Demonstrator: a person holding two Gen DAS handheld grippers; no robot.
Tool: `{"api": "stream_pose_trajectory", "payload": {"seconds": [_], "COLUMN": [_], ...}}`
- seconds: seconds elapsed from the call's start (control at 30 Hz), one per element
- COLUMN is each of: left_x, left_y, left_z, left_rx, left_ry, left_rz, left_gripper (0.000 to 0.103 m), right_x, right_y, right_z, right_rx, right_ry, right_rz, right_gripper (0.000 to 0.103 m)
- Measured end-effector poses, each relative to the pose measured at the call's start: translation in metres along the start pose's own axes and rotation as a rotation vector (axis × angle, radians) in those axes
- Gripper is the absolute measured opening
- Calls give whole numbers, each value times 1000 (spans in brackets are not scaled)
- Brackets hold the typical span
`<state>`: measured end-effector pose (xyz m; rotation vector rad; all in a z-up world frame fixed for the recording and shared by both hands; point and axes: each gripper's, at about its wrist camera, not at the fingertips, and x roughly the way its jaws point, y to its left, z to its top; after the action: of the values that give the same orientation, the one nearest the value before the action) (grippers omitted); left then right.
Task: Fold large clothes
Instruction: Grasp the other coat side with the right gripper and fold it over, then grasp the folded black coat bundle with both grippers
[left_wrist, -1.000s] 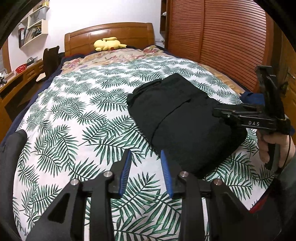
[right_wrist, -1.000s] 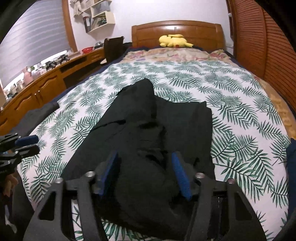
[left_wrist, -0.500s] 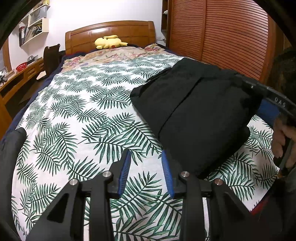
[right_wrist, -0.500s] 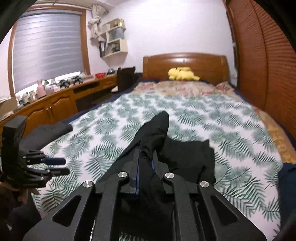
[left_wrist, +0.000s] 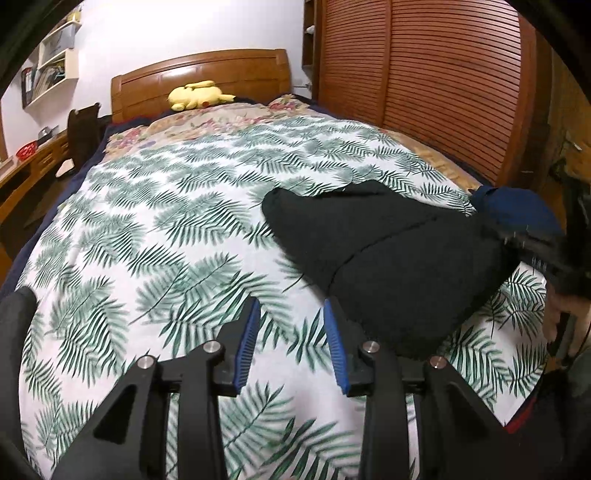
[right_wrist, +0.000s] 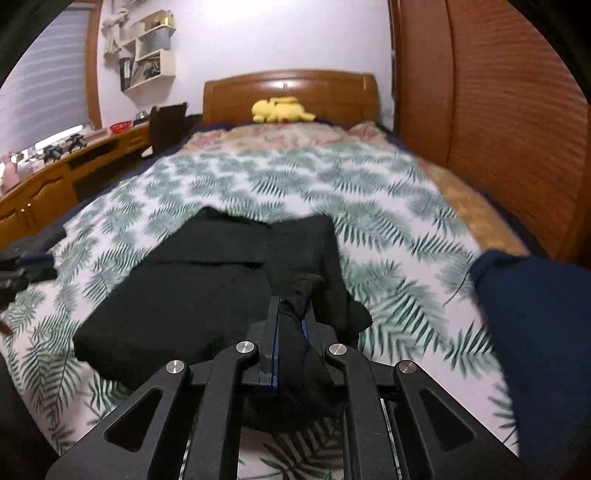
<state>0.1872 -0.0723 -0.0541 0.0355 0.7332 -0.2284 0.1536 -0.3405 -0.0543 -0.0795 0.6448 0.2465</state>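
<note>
Right gripper (right_wrist: 291, 314) pinches the soft black garment (right_wrist: 207, 291) (folded slab on leaf-print bedspread (left_wrist: 155, 236)); left gripper (left_wrist: 291, 325) gapes empty.

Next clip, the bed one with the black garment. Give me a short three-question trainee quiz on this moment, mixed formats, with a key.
1. True or false: the left gripper is clamped on the black garment.
2. Multiple choice: what does the right gripper hold between its fingers?
A. a bunch of the black garment
B. the yellow plush toy
C. nothing
3. Fill in: the dark blue cloth lies to the ______ of the black garment in the right wrist view.

Key
1. False: its jaws stand open over the leaf-print bedspread, beside the garment.
2. A
3. right
</note>
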Motion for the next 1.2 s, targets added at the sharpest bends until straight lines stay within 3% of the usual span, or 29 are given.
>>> {"api": "stream_pose_trajectory", "payload": {"seconds": [0.27, 0.5, 0.6, 0.63, 0.67, 0.7, 0.93, 1.2], "left_x": [43, 81, 100, 105, 112, 118, 156, 195], "left_y": [-16, -26, -24, -24, -23, -21, -6, 15], "left_z": [25, 55, 65, 67, 69, 72, 89, 101], "left_rx": [33, 87, 103, 108, 113, 115, 116, 80], "left_ry": [21, 30, 46, 49, 52, 55, 79, 117], "left_rz": [-60, -65, -56, -50, -43, -38, -19, -21], "left_gripper": [34, 35, 35, 35, 35, 35, 36, 39], "right_x": [13, 15, 14, 12, 11, 12, 30, 43], "right_y": [-4, -6, -9, -12, -13, -16, -28, -15], "right_z": [-10, -13, -16, -17, -19, -21, -37, -43], "right_rx": [16, 34, 48, 54, 57, 62, 130, 127], "right_ry": [58, 80, 87, 82, 78, 82, 183, 226], "right_rz": [64, 74, 33, 3, -10, -10, 83, 104], "right_gripper": [8, 14, 43, 60, 70, 72, 74, 74]}}
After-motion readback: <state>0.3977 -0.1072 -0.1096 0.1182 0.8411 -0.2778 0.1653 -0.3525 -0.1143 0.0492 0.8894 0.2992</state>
